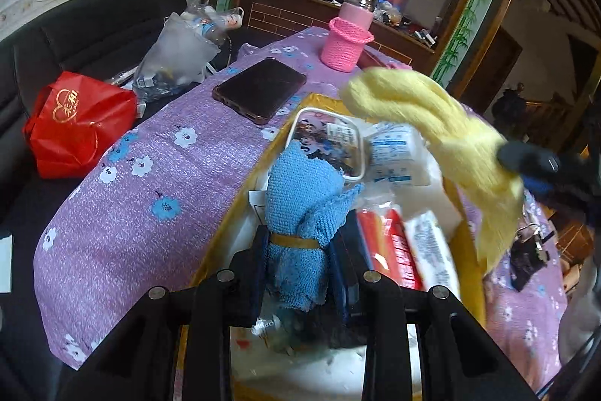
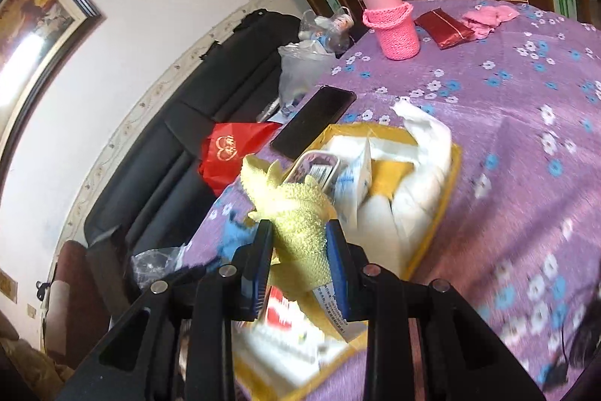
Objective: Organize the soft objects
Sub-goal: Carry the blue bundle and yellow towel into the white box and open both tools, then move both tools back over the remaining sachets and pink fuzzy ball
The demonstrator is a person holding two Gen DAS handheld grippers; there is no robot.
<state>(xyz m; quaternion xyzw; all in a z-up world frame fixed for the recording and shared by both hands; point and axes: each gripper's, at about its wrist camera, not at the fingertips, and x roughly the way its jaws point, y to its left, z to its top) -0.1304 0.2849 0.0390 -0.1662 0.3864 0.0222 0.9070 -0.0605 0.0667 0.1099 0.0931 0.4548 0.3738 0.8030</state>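
The blue cloth (image 1: 300, 213), rolled and bound with a yellow band, sits pinched between the closed jaws of the left gripper (image 1: 300, 250), above the yellow box (image 1: 465, 243) on the desk (image 1: 150, 205). The yellow cloth (image 2: 296, 217) is clamped in the right gripper (image 2: 300, 243), also over the box. Inside the box lie a white-rimmed case (image 1: 330, 145) with a cartoon picture, a tissue pack (image 1: 398, 160) with blue print too blurred to read, and a red packet (image 1: 394, 250). Farther off on the purple flowered covering rest a dark phone (image 1: 259, 89) and a pink bottle (image 1: 349, 36) in a knitted sleeve. To the left, off the desk, a red bag (image 1: 79, 123) bears a gold heart emblem.
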